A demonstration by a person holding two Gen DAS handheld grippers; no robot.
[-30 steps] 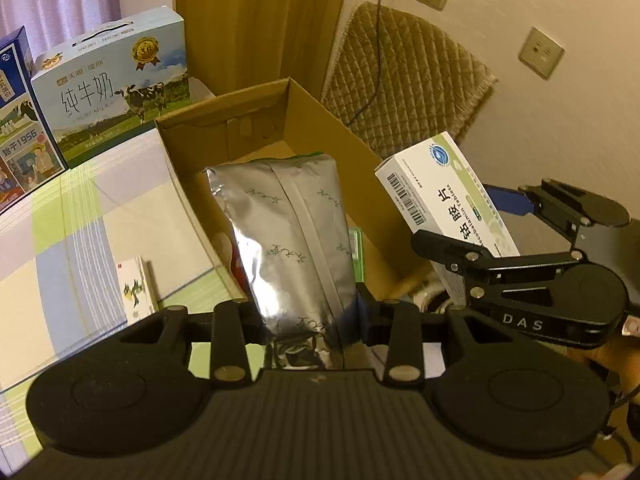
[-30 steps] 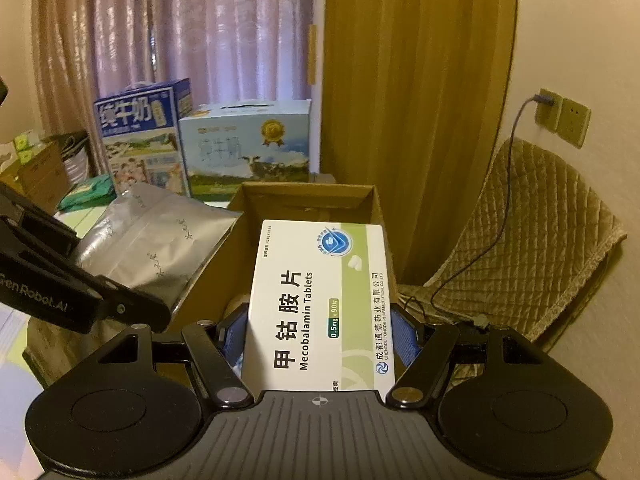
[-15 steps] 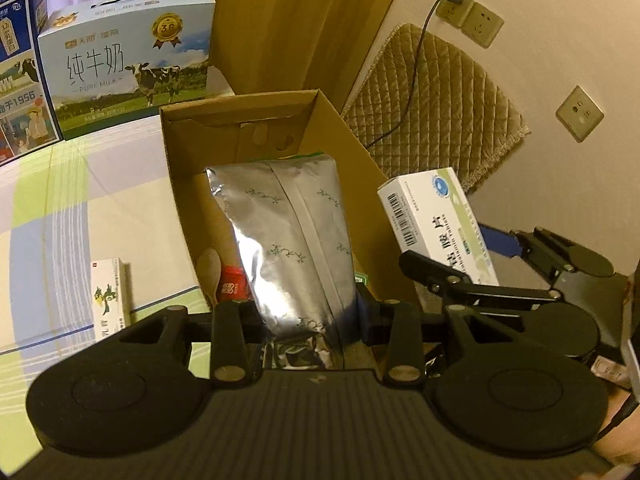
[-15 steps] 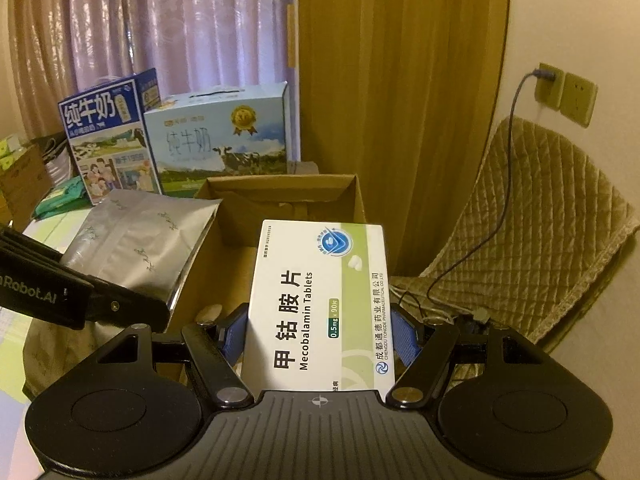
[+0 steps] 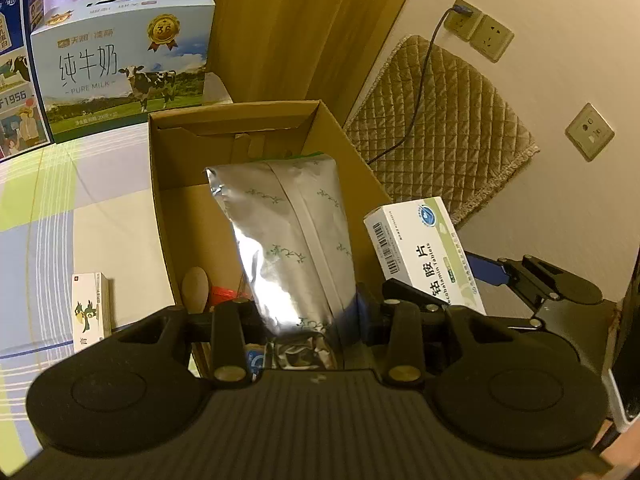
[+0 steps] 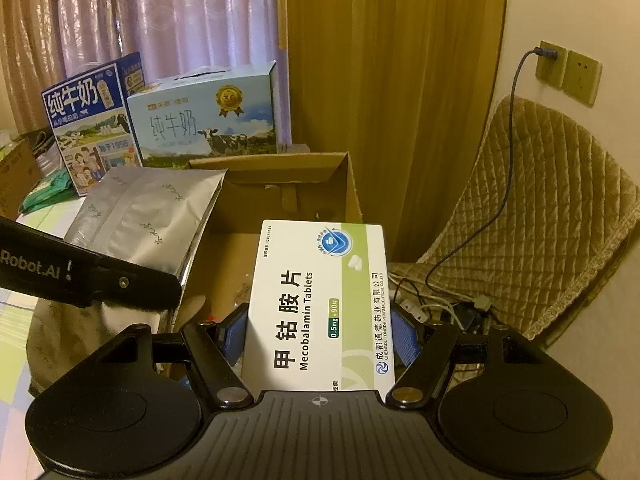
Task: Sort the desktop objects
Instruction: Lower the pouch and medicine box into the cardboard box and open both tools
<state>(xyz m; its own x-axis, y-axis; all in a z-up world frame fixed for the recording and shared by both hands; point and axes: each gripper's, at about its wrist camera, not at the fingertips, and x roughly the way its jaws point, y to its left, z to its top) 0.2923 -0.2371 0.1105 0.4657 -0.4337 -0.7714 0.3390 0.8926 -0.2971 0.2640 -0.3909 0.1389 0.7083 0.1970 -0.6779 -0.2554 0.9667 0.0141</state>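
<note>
Nearest to me, my left tongs are clamped on the bottom edge of a silver foil pouch, which stands up over the open cardboard box. My right tongs are closed on a white and green tablet box printed "Mecobalamin Tablets", held upright with its blue pads pressed to both sides. From the left wrist view that tablet box sits just to the right of the cardboard box's right wall, outside it. From the right wrist view the pouch leans over the left wall of the cardboard box.

Down inside the cardboard box, near its front, I can see a pale rounded object and something red beside it; I cannot tell what either is. Left of the box, a small white carton with a green bird picture lies on the checked desk.

Further back on the desk stand a light blue milk case marked "PURE MILK" and, to its left, a dark blue milk case. Behind them hang curtains. To the right, a quilted tan pad leans on the wall under a socket with a cable plugged in.
</note>
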